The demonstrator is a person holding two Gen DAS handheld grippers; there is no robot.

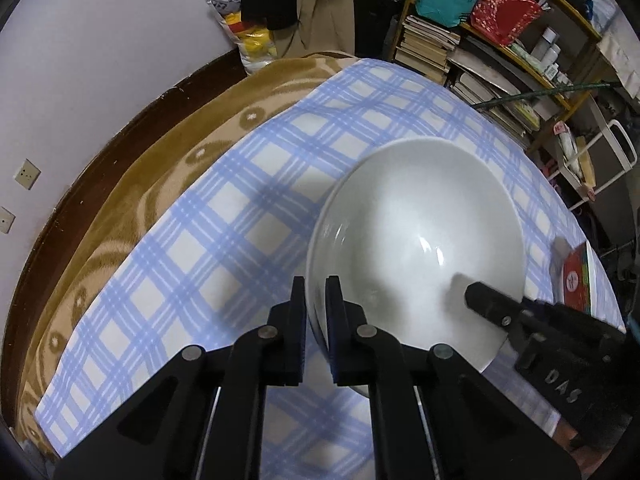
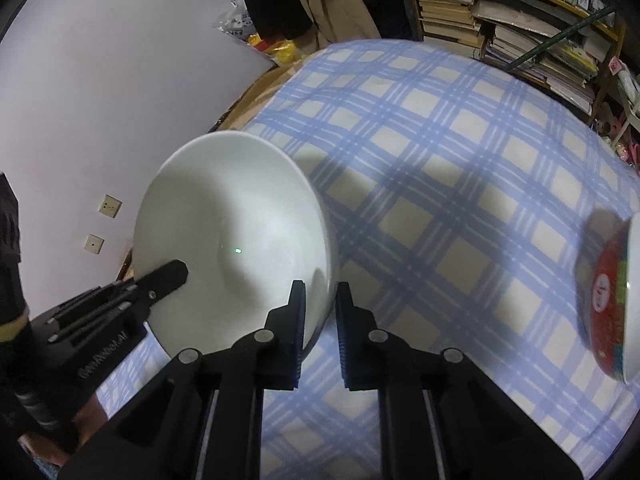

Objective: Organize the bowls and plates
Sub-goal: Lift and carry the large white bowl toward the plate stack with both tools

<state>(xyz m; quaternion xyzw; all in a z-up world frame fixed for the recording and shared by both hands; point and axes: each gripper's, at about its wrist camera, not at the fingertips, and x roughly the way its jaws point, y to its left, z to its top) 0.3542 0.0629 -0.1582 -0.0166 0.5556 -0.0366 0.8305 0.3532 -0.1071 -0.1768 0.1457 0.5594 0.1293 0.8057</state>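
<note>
A white bowl is held up above the blue plaid tablecloth. My left gripper is shut on its left rim. My right gripper straddles the bowl's right rim, one finger inside and one outside, with a visible gap on the outer side. Each gripper shows in the other's view: the right one at the bowl's right, the left one at its left. A red patterned bowl with a white inside lies at the right on the cloth; it also shows in the left wrist view.
A brown patterned blanket lies under the cloth along a dark wooden edge by the wall. A shelf with books and bags stands behind. A plastic bag sits by the wall.
</note>
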